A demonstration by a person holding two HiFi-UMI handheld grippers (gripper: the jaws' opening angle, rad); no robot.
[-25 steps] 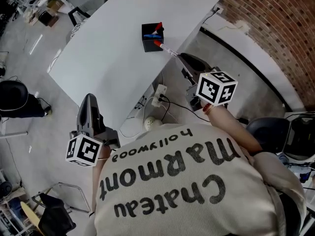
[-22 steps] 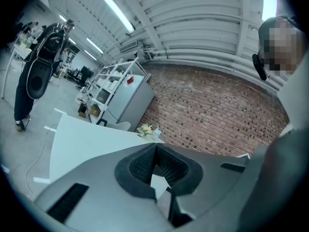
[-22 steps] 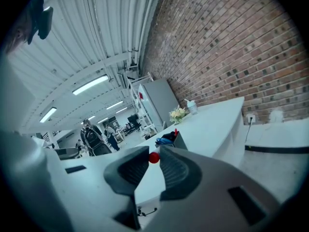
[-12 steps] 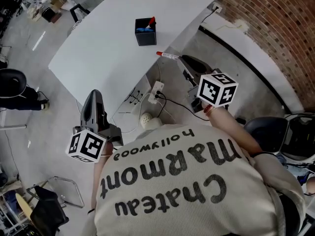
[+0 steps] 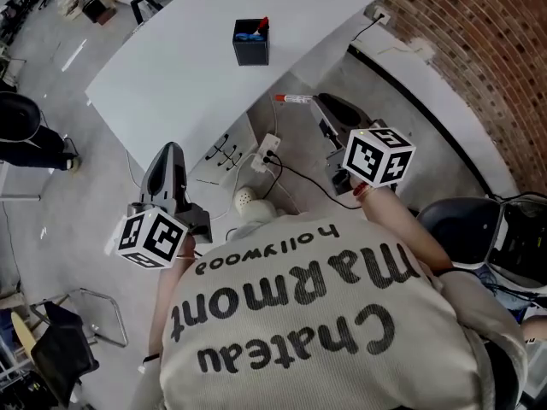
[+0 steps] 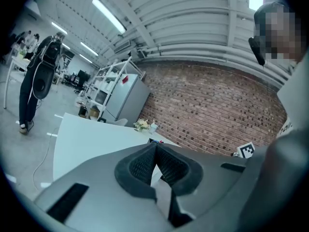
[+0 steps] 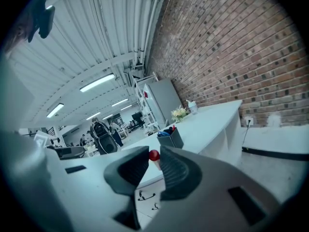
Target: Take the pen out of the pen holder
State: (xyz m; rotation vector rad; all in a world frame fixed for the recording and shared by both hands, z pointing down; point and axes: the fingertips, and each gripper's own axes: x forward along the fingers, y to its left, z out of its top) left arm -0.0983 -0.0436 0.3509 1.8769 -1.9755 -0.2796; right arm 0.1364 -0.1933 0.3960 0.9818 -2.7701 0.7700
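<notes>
Fingers [image 7: 176,170] of the right gripper [image 7: 154,153] clamp the red-capped pen [image 7: 154,155], well clear of the pen holder [image 5: 250,45] on the far table [image 5: 171,75]. Both grippers point nearly level toward that table. The left gripper [image 6: 155,146] has its jaws pressed together, empty.

The left gripper [image 5: 172,150], at nine o'clock in the head view, points toward twelve, its jaws pressed together on nothing. The right gripper [image 5: 322,102], at one o'clock, points toward eleven, jaws clamped on a red-capped pen [image 7: 154,155].

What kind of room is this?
Probably a big open office or workshop: a long white table, a bare brick wall, strip lights on a high ridged ceiling, and metal shelves at the back.
</notes>
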